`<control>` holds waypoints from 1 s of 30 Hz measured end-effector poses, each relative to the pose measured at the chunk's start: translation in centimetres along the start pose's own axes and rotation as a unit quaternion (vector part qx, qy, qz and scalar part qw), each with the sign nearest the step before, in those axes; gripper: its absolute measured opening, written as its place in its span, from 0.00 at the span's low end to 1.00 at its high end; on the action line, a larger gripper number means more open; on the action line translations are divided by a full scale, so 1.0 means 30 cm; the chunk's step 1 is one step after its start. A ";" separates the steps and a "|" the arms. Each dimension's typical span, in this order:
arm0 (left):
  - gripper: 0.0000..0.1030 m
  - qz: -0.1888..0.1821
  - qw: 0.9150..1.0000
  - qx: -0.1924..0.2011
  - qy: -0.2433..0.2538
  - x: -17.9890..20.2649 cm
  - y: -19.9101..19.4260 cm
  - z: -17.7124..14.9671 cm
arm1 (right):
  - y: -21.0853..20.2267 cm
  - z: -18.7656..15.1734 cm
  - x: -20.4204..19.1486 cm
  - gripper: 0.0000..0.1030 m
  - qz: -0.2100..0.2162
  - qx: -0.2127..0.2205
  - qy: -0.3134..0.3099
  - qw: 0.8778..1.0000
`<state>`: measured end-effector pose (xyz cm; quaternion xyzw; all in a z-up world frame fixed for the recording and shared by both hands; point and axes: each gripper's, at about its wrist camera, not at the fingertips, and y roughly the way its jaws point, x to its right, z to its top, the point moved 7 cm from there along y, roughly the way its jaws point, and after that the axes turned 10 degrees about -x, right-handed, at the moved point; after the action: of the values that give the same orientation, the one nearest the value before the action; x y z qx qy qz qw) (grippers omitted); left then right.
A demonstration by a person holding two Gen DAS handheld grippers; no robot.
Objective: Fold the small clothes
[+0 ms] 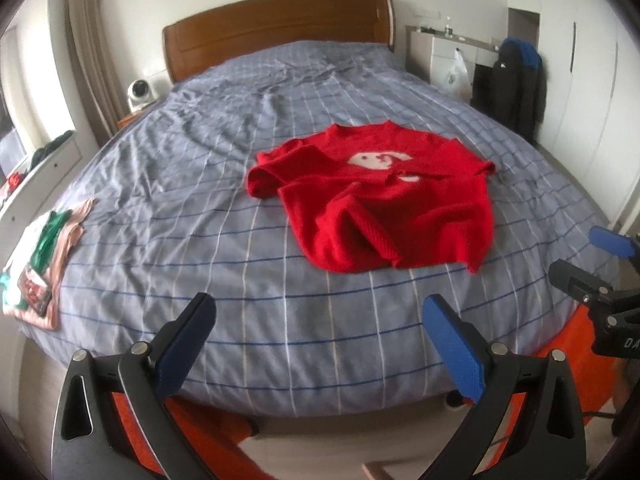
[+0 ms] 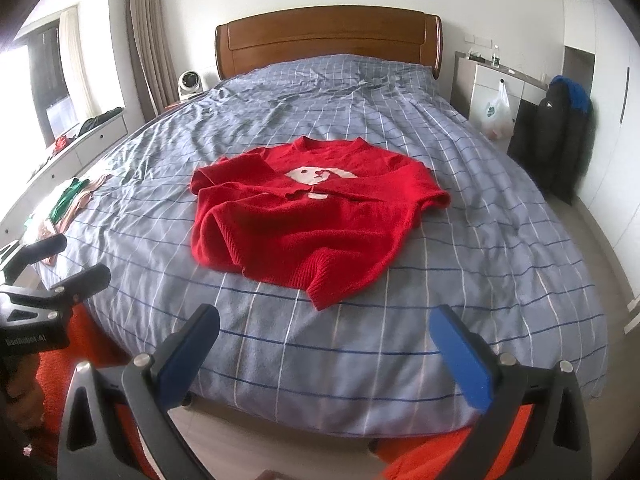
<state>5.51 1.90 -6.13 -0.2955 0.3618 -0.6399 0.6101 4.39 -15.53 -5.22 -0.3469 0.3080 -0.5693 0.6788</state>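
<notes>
A small red knit sweater [image 1: 384, 196] with a white figure on its chest lies rumpled in the middle of the bed, neck toward the headboard, one sleeve folded across the body. It also shows in the right wrist view [image 2: 316, 216]. My left gripper [image 1: 320, 312] is open and empty, held near the foot of the bed, well short of the sweater. My right gripper [image 2: 324, 324] is open and empty, likewise short of the sweater's hem. Each gripper shows at the edge of the other's view, the right one [image 1: 600, 264] and the left one [image 2: 60, 260].
The bed has a blue-grey checked cover [image 1: 240, 240] and a wooden headboard [image 2: 328, 36]. A pile of pink, green and white clothes [image 1: 40, 264] lies at the bed's left edge. A dark jacket [image 2: 560, 136] and a cabinet [image 2: 492, 80] stand at the right.
</notes>
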 end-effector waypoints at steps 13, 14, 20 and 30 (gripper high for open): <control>1.00 -0.001 1.000 -0.011 0.006 0.019 0.021 -0.017 | 0.009 -0.007 -0.008 1.00 0.004 -0.005 0.002 1.000; 1.00 -0.002 1.000 -0.010 0.006 0.019 0.020 -0.016 | 0.009 -0.007 -0.008 1.00 0.004 -0.004 0.002 1.000; 1.00 -0.002 1.000 -0.010 0.005 0.021 0.017 -0.018 | 0.009 -0.008 -0.009 1.00 0.004 -0.004 0.001 1.000; 1.00 -0.007 0.999 -0.009 -0.033 -0.072 0.017 -0.012 | -0.008 0.000 -0.009 1.00 0.002 0.002 0.006 1.000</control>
<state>5.68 4.08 -6.63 -0.3245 0.3452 -0.6306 0.6147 4.22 -15.31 -5.02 -0.3416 0.3116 -0.5701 0.6791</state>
